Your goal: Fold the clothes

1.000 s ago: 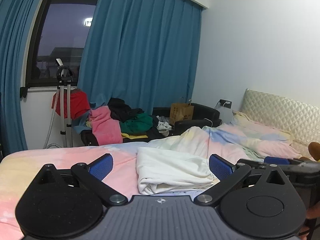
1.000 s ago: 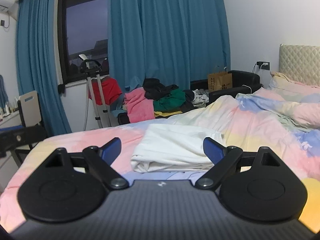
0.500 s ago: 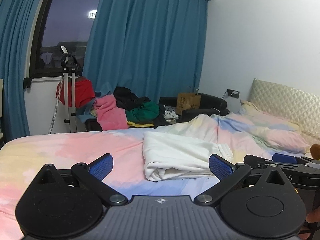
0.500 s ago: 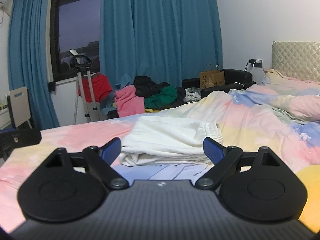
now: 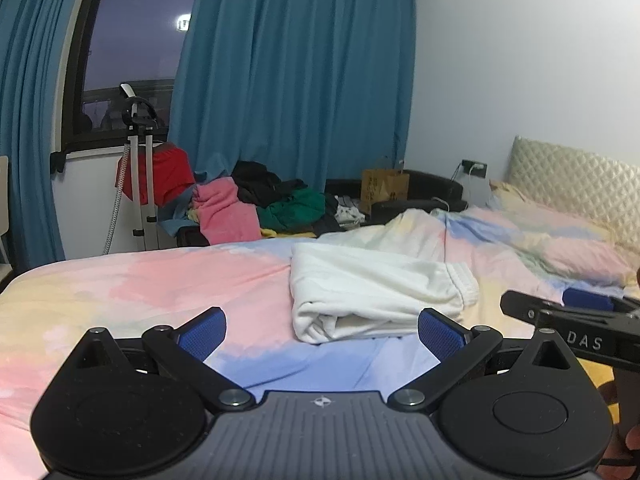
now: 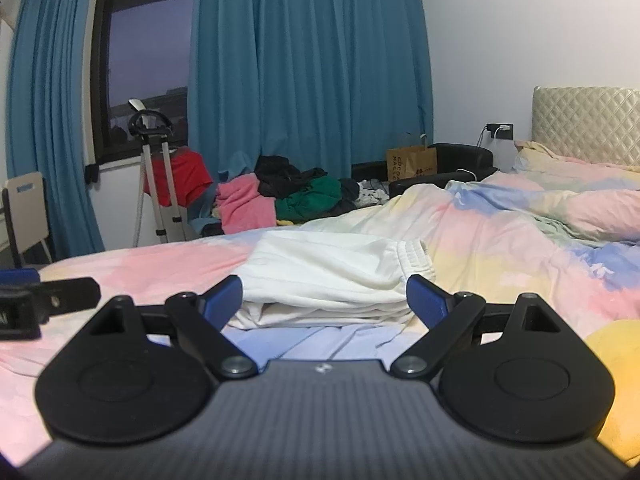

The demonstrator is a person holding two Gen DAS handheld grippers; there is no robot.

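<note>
At the left, the left gripper (image 5: 322, 330) is held spread wide, with nothing between its blue pads (image 5: 202, 334). Ahead of it, a white garment (image 5: 376, 296) is seen lying on the pastel bedspread (image 5: 160, 284), folded into a thick, layered bundle; its stacked edges face the cameras, and a ribbed elastic band (image 6: 414, 258) is shown at its right end. Farther right, the right gripper (image 6: 324, 300) is likewise held released and empty, close before the bundle. A heap of coloured clothes (image 6: 288, 196) is piled beyond the bed, under the blue curtains (image 6: 308, 68).
</note>
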